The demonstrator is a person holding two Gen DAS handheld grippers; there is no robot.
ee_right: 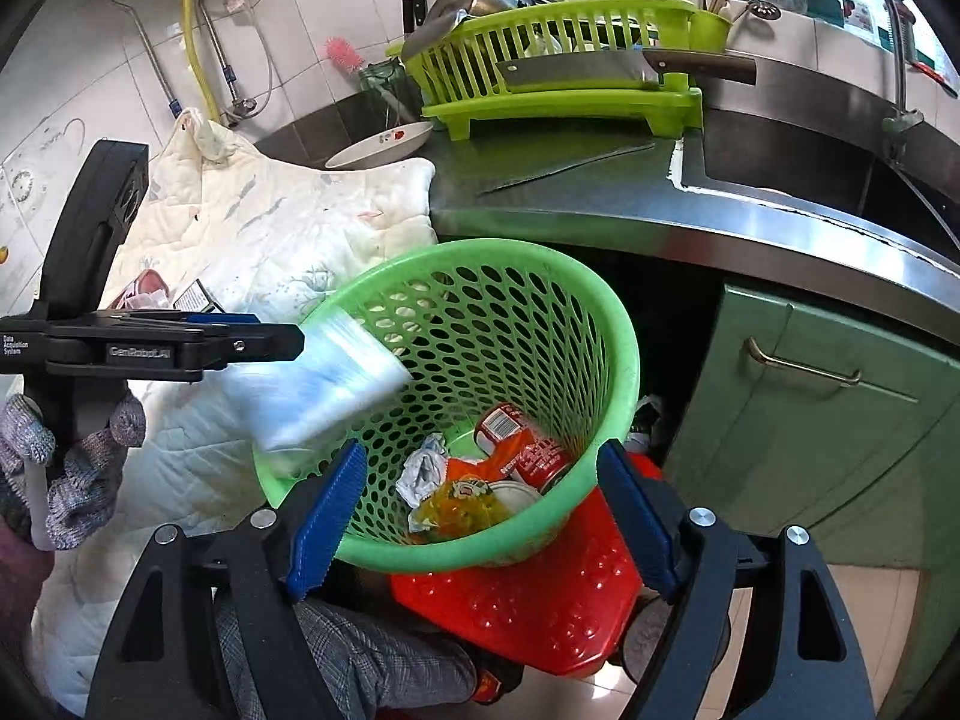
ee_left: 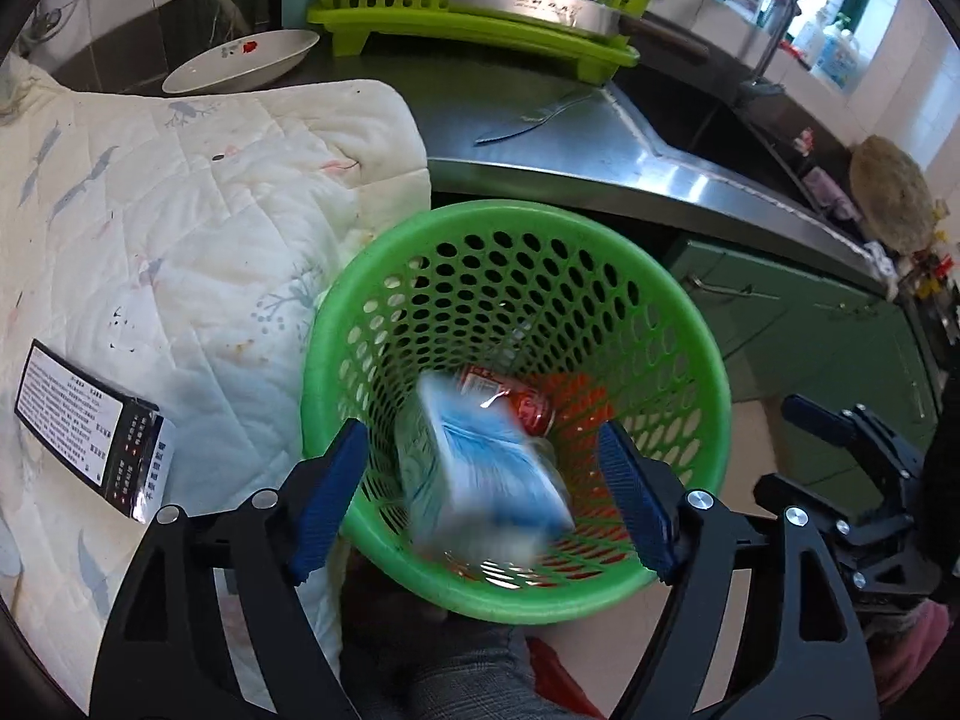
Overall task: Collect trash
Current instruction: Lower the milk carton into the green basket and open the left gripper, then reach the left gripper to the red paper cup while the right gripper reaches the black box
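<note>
With both grippers, left [ee_left: 483, 498] and right [ee_right: 480, 516], spread apart and gripping nothing, the blurred blue pack [ee_left: 480, 468] drops over the bin [ee_left: 372, 276], but could clip the near rim and tumble outside.

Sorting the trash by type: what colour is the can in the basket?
Red with white lettering; the can shows best in the right wrist view.

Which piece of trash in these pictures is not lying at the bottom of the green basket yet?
The blue and white pack, blurred between the open left tongs above the basket. The red can, crumpled paper and orange wrapper already lie inside.
</note>
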